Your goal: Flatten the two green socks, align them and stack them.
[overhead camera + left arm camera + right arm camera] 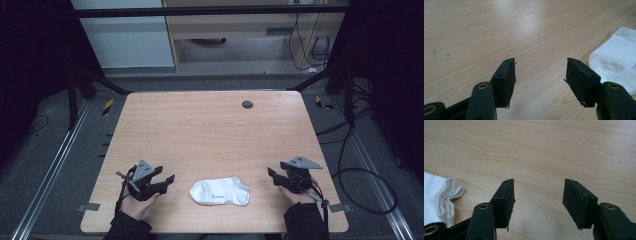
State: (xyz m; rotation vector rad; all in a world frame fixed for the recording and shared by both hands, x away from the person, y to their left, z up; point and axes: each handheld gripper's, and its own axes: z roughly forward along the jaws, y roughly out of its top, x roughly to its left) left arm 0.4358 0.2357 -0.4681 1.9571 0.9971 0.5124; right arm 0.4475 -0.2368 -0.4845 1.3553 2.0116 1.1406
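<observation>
On table (210, 135), near its front edge: folded white sock (220, 191) (lying flat). Left gripper (167, 181) left of sock, right gripper (272, 175) right of it, both apart from it, jaws spread wide, nothing between.

The person's left hand (134, 202) comes in over the near edge of the tabletop (210, 125) by its near left corner, dark sleeve at the wrist, holding the left gripper (169, 181) low with its jaws wide apart and nothing between them. The right hand (299, 196) enters near the near right corner; the right gripper (271, 176) points inward, jaws likewise spread and empty.
</observation>
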